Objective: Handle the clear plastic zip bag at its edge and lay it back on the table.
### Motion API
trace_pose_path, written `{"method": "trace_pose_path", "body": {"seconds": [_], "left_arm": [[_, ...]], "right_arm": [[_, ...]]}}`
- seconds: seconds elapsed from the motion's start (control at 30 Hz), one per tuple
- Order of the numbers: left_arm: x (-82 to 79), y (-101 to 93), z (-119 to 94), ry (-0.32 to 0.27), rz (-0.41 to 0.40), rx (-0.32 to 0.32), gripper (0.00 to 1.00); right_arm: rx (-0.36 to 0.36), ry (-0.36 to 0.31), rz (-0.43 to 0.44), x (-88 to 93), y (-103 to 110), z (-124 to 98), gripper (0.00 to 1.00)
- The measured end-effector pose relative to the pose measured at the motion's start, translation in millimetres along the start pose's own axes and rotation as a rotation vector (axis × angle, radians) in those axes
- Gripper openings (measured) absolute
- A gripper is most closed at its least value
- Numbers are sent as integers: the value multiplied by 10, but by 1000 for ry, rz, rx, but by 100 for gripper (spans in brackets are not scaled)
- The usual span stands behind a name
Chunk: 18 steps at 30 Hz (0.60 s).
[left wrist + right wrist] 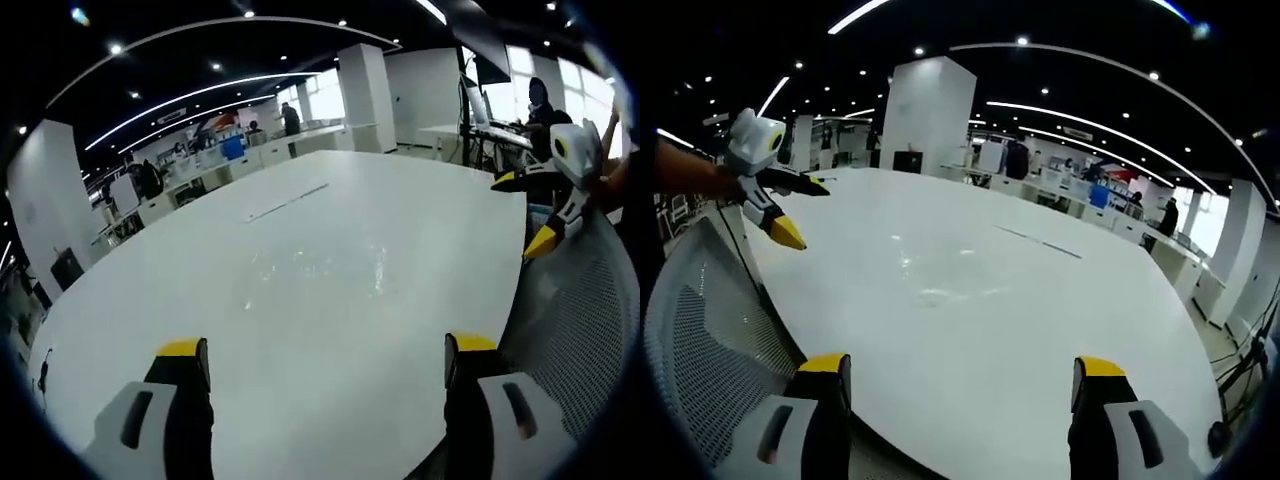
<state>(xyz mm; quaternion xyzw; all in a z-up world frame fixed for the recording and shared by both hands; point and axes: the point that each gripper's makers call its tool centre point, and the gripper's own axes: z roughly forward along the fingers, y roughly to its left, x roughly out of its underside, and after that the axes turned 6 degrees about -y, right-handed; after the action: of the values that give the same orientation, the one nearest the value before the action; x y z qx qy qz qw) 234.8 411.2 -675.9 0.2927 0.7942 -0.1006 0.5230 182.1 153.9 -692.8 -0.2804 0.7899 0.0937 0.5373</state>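
The clear plastic zip bag (318, 268) lies flat on the white table (200, 250), near the middle of the tabletop and well apart from both tools. In the right gripper view it shows only as faint glints (940, 280) on the table.

Handling, as a judgement: the bag is likely very light, limp and slick. It will sag when lifted and may cling to the tabletop. The zip edge is probably the stiffest part and the best place to pinch. Which edge carries the zip cannot be told from these views.

Orientation: the outline is too faint to fix. The glints appear to spread broadly across the table in the left gripper view, which suggests a long axis running crosswise to the left gripper (325, 365); this is uncertain.

Tool state: the left gripper stands with jaws apart, holding nothing. The right gripper (960, 380) likewise stands with jaws apart and empty, near the table edge beside a mesh chair back (700, 350).
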Motion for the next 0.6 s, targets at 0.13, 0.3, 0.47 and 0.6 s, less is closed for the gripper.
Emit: {"method": "trace_pose_path", "body": {"seconds": [0.13,0.3,0.47,0.6], "left_arm": [[-18,-21,73,4,13,18,97],[-45,-86,155,5,21,33,96],[-46,-169,243,17,32,52,95],[-50,-220,294,22,36,59,95]], "right_arm": [[3,2,1,5,-5,-1,91],[5,3,5,7,-8,-4,91],[9,5,10,13,-15,-5,90],[12,6,12,14,-20,-5,90]]}}
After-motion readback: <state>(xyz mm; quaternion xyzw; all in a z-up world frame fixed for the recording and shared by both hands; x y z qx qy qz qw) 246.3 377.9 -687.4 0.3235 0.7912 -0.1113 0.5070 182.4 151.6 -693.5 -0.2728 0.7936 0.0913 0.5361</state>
